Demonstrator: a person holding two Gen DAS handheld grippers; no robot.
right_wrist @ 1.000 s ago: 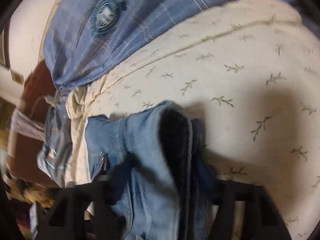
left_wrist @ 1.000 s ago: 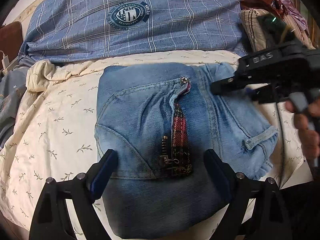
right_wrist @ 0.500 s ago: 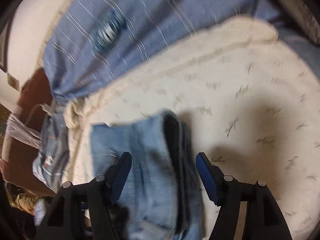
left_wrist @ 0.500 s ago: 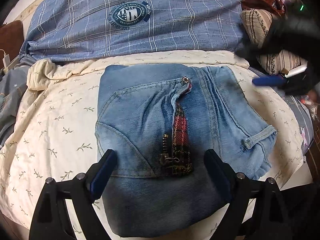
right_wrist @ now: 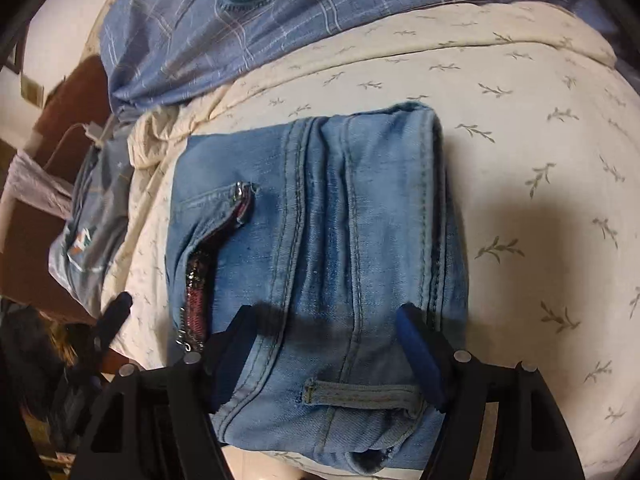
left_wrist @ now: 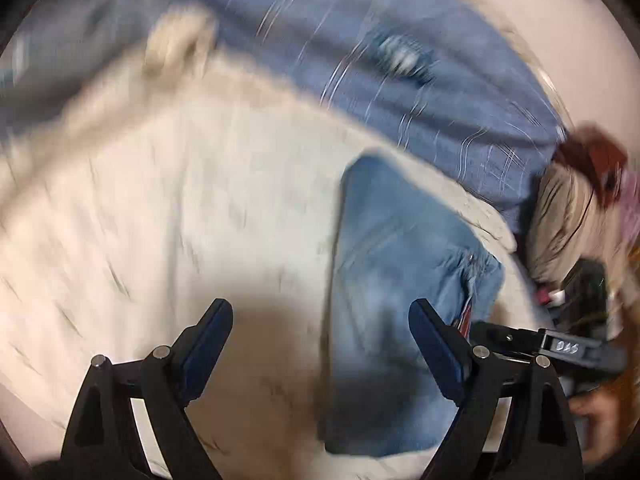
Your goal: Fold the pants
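Observation:
The blue jeans (right_wrist: 320,240) lie folded into a compact bundle on the cream leaf-print sheet (right_wrist: 540,160), zipper and red lining showing at the left. My right gripper (right_wrist: 326,344) is open, its fingers spread over the bundle's near end, holding nothing. In the blurred left wrist view the jeans (left_wrist: 392,288) lie right of centre. My left gripper (left_wrist: 320,340) is open and empty above the sheet (left_wrist: 160,220), its right finger over the jeans' edge. The right gripper's body (left_wrist: 560,348) shows at the right there.
A blue plaid pillow with a round badge (right_wrist: 320,12) lies along the far side of the bed. A grey-blue garment (right_wrist: 96,216) and a brown headboard with a charger cable (right_wrist: 68,140) are at the left. Striped and reddish items (left_wrist: 580,200) sit at the right.
My left gripper has swung left and off the jeans; its view is motion-blurred. My right gripper has moved over the bundle's near end and stays open.

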